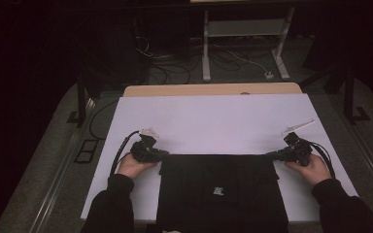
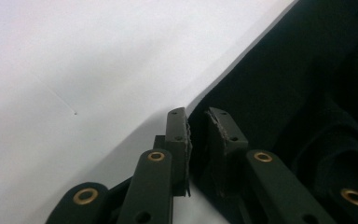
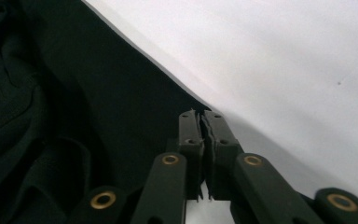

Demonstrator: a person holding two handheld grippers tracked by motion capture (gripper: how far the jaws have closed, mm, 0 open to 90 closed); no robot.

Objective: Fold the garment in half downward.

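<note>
left gripper (image 1: 161, 154): pinching the black garment's (image 1: 221, 189) far-left corner.
right gripper (image 1: 271, 155): pinching far-right corner, likely for folding.

Left claw (image 1: 161, 155) low at left, jaws pinched nearly together, pointing inward; right claw (image 1: 270, 156) mirrors it at right, jaws closed tight; both hands gripping handles, forearms in dark sleeves

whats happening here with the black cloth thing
A person at a white table works on a black garment lying flat at the near edge. The left gripper pinches the garment's far left corner, and the right gripper pinches its far right corner. Both sets of jaws are closed on the fabric, which has not yet been lifted.
</note>
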